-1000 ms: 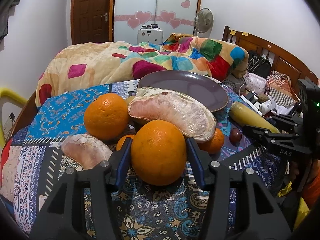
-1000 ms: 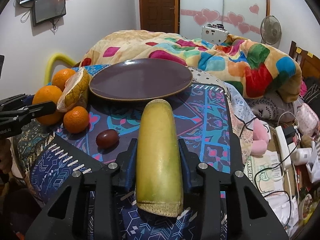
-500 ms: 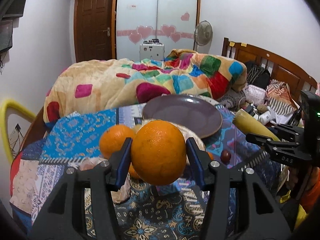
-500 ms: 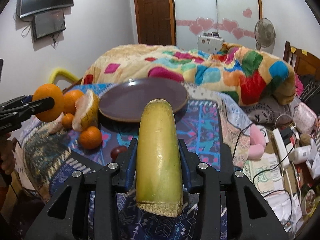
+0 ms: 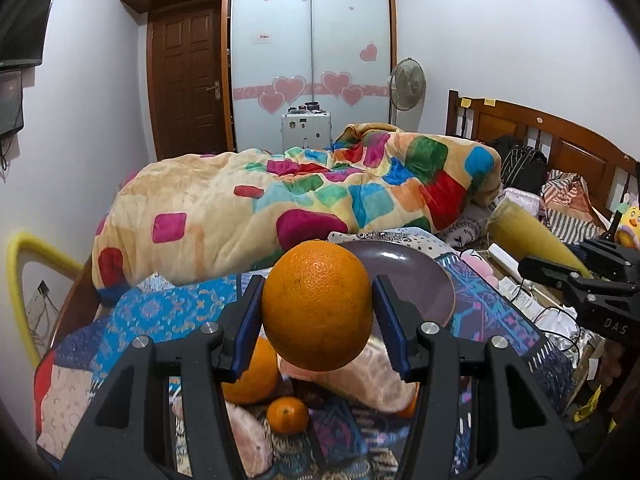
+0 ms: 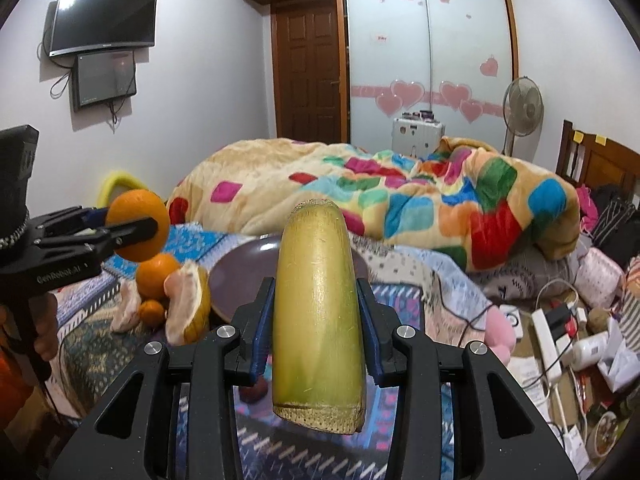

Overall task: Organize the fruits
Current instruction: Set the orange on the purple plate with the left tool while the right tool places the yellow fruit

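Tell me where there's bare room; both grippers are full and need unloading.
The purple plate looks bare, bordered by the blanket behind and the pomelo pieces to its left. The left side is crowded with oranges and pomelo.

A pitted, faintly glossy peel is shown on the orange (image 5: 318, 306), pressed by blue rubbery-looking pads (image 5: 245, 324) of the matt black plastic left claw (image 5: 318, 322). A smooth, waxy yellow-green skin is seen on the long fruit (image 6: 318, 316), its cut ends rough. The plate (image 5: 420, 280) is glazed and smooth; the blanket (image 6: 400, 204) is fluffy.
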A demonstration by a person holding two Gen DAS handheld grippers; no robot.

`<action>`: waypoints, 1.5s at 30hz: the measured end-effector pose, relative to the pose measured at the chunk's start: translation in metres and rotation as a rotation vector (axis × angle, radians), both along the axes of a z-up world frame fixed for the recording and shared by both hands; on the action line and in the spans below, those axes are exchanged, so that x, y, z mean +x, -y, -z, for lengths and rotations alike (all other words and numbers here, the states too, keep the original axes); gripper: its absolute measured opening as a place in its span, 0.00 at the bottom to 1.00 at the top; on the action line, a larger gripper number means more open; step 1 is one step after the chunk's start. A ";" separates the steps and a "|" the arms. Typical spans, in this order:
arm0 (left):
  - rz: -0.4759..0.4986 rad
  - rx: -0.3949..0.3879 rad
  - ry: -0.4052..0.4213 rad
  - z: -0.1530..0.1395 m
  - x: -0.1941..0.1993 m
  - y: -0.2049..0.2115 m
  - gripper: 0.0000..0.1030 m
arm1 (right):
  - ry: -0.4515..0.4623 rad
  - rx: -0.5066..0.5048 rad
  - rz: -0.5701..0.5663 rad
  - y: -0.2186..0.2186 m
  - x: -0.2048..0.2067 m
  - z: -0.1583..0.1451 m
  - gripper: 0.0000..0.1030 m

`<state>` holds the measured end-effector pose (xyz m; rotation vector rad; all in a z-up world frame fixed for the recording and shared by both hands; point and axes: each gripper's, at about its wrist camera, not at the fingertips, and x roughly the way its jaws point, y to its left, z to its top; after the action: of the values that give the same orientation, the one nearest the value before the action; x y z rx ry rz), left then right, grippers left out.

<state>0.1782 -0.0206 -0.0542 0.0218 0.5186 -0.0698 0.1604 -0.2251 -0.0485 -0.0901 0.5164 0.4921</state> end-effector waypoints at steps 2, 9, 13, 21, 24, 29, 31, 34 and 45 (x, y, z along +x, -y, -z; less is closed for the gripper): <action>-0.002 0.004 -0.003 0.000 0.007 0.001 0.52 | 0.007 0.008 0.005 0.000 0.006 -0.002 0.34; -0.011 0.007 -0.021 0.001 0.037 0.003 0.52 | 0.012 0.020 0.013 -0.008 0.027 -0.003 0.34; -0.021 -0.003 -0.053 0.005 0.055 0.000 0.52 | 0.003 0.015 0.015 -0.012 0.040 0.000 0.34; -0.028 -0.006 -0.136 0.019 0.090 -0.003 0.52 | -0.037 -0.019 0.020 -0.025 0.069 0.015 0.34; -0.024 -0.009 -0.176 0.024 0.105 -0.005 0.52 | -0.064 -0.036 0.015 -0.031 0.079 0.024 0.34; -0.006 0.012 -0.238 0.034 0.123 0.000 0.52 | -0.125 -0.083 0.004 -0.044 0.099 0.040 0.34; 0.000 0.018 -0.264 0.038 0.129 0.002 0.52 | -0.145 -0.101 0.003 -0.048 0.104 0.045 0.34; 0.001 0.022 -0.302 0.044 0.137 0.004 0.52 | -0.172 -0.130 0.003 -0.052 0.111 0.053 0.34; 0.015 0.004 -0.405 0.065 0.154 0.003 0.52 | -0.222 -0.181 0.001 -0.061 0.119 0.063 0.34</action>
<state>0.3326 -0.0235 -0.1190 0.0154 0.9231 -0.0882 0.2797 -0.1639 -0.1119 -0.2101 0.7786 0.4563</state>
